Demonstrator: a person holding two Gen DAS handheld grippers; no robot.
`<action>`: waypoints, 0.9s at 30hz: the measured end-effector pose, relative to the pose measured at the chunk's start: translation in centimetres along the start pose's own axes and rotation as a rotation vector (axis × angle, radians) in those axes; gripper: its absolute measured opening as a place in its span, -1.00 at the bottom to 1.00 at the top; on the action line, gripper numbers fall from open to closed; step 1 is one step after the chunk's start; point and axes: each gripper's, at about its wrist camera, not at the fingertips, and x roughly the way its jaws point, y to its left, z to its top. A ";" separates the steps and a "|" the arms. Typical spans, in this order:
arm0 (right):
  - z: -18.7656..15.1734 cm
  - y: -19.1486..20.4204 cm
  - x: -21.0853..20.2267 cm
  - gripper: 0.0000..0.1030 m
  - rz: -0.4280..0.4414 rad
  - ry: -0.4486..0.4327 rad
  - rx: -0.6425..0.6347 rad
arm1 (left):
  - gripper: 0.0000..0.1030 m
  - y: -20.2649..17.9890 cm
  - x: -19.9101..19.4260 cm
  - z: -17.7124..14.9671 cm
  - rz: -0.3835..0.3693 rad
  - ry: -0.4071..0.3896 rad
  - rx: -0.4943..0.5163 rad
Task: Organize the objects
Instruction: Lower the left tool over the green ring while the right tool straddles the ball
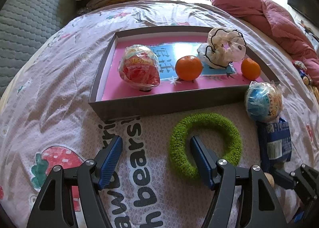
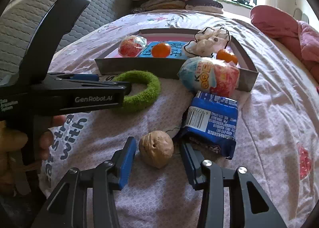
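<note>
Left wrist: left gripper point(image 1: 156, 152) jaws wide open, holding nothing. One finger sits inside the green ring point(image 1: 205, 144), the other outside on the bedsheet point(image 1: 59, 80), so the ring's fuzzy band lies between them. Box point(image 1: 163, 106) just beyond.

Right wrist: right gripper point(image 2: 158, 163) jaws half open, straddling the walnut point(image 2: 156, 151), not touching. Hard, wrinkled, roundish. Blue packet point(image 2: 213, 122) crinkly, just beside.
</note>
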 end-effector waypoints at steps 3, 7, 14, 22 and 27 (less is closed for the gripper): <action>0.0 -0.1 0.0 -0.27 0.010 0.004 0.005 | 0.39 0.0 0.1 0.1 -0.002 -0.006 -0.004; -0.1 -0.1 0.0 -0.33 0.003 0.007 -0.002 | 0.39 -0.2 0.1 0.1 -0.017 -0.009 -0.012; -0.1 0.1 0.2 -0.35 -0.006 0.012 -0.021 | 0.25 -0.9 0.2 0.2 -0.048 -0.013 -0.004; 0.0 0.0 0.2 -0.39 0.007 0.013 -0.022 | -0.14 -1.5 0.5 0.2 -0.078 -0.010 0.000; -0.1 0.2 0.2 -0.39 0.000 0.012 -0.039 | -0.46 -2.1 0.2 0.1 -0.094 -0.020 0.025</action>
